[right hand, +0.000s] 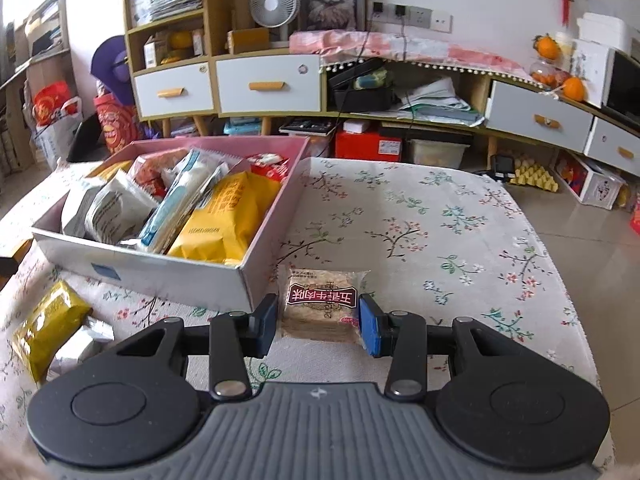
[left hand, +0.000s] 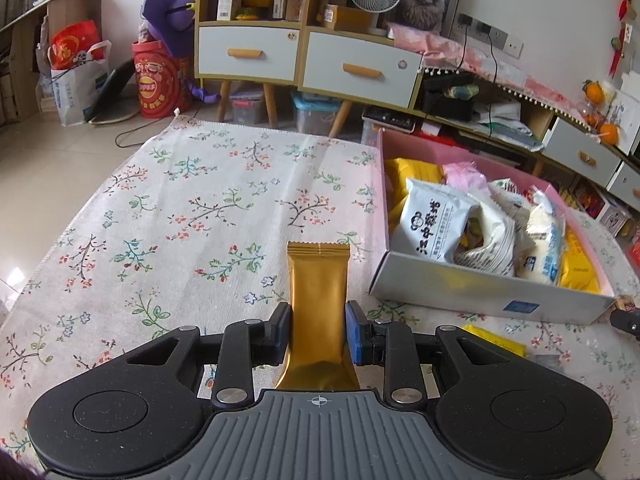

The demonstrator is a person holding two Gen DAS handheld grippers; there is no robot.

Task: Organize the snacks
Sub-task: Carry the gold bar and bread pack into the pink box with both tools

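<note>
The left gripper (left hand: 319,330) pinches a light, crinkly gold foil sachet (left hand: 319,280) at its waist, left of the pink snack box (left hand: 492,296). The right gripper (right hand: 318,325) has closed on a clear-wrapped, probably crumbly biscuit pack (right hand: 322,306) by its side edges, just right of that box. The box looks crowded, so each likely needs lifting over its near wall; the floral tablecloth (left hand: 224,200) lies open on both sides.

Table with a floral cloth (right hand: 440,216). On it stood a pink-lined box (right hand: 160,276) full of snack packs; beside the box lay an olive-yellow packet (right hand: 48,328), a silver wrapper (right hand: 90,338) and a clear-wrapped cracker pack (right hand: 320,304).
</note>
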